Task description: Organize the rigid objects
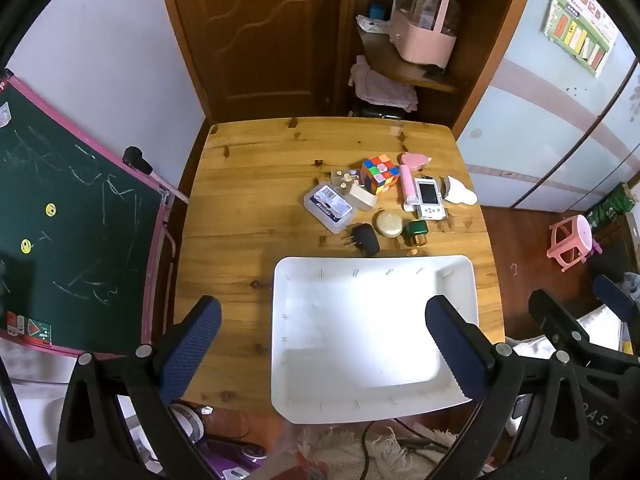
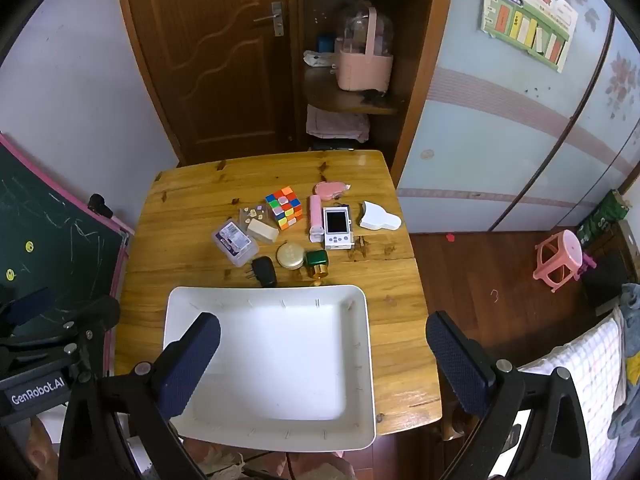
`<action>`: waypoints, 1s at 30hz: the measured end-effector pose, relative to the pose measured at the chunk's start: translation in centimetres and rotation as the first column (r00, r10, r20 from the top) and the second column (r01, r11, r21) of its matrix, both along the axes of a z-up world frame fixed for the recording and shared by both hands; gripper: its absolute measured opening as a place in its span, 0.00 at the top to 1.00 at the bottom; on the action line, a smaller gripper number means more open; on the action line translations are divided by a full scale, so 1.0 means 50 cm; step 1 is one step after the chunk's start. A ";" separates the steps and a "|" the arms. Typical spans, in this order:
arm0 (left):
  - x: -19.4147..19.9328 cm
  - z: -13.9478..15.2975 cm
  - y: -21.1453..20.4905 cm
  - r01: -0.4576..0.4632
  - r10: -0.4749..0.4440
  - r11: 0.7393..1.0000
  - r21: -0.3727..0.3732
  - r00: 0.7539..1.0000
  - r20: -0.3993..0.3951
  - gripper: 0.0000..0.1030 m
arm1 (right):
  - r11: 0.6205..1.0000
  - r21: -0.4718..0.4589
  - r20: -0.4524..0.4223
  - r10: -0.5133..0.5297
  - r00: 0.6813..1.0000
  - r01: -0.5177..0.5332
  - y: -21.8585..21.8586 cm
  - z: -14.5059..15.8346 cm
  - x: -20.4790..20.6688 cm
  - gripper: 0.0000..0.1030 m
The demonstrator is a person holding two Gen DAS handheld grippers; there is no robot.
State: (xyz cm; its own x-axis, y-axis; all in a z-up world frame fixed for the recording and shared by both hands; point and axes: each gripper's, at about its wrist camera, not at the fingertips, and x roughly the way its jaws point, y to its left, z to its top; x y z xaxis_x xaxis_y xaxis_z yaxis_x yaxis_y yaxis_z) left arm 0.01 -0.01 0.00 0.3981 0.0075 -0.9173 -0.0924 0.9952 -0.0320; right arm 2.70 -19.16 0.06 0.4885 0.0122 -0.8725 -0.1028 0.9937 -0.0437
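Left wrist view showed the left gripper point(image 1: 322, 340) with its jaws spread fully wide, holding and touching nothing, poised above the shallow white rectangular plastic tray point(image 1: 280, 280) on the wooden counter point(image 1: 240, 184). Right gripper point(image 2: 322, 344) likewise had jaws spread wide and empty above that tray point(image 2: 370, 320). Beyond its far rim lay the multicoloured puzzle cube point(image 2: 283, 207), white handheld console point(image 2: 338, 227) and black plug adapter point(image 2: 264, 271).

Wide open bare wood on the desk point(image 1: 240, 208) left of the clutter. The white tray point(image 2: 366, 360) sits empty at the near edge. Behind it the black plug point(image 2: 264, 271), round tin point(image 2: 290, 256) and green bottle point(image 2: 317, 263) crowd its far rim.
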 end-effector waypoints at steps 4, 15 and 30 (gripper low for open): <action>0.000 0.001 -0.001 0.001 -0.001 1.000 0.003 1.000 0.002 0.01 | 1.000 0.000 -0.001 0.001 1.000 -0.001 0.001 0.000 0.000 0.00; -0.001 0.001 -0.001 0.000 0.000 1.000 0.004 1.000 0.004 0.01 | 1.000 0.011 -0.003 0.000 1.000 0.000 -0.003 0.000 0.005 0.00; 0.000 0.000 0.000 -0.001 0.001 1.000 0.002 1.000 0.001 0.01 | 1.000 0.014 -0.004 0.000 1.000 0.000 -0.001 0.002 0.012 0.00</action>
State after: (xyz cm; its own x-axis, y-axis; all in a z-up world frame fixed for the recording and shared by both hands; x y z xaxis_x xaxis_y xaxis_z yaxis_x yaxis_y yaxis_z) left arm -0.01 -0.03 0.02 0.3992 0.0094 -0.9168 -0.0931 0.9952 -0.0303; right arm 3.31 -19.19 0.19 0.4852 0.0241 -0.8741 -0.1030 0.9942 -0.0298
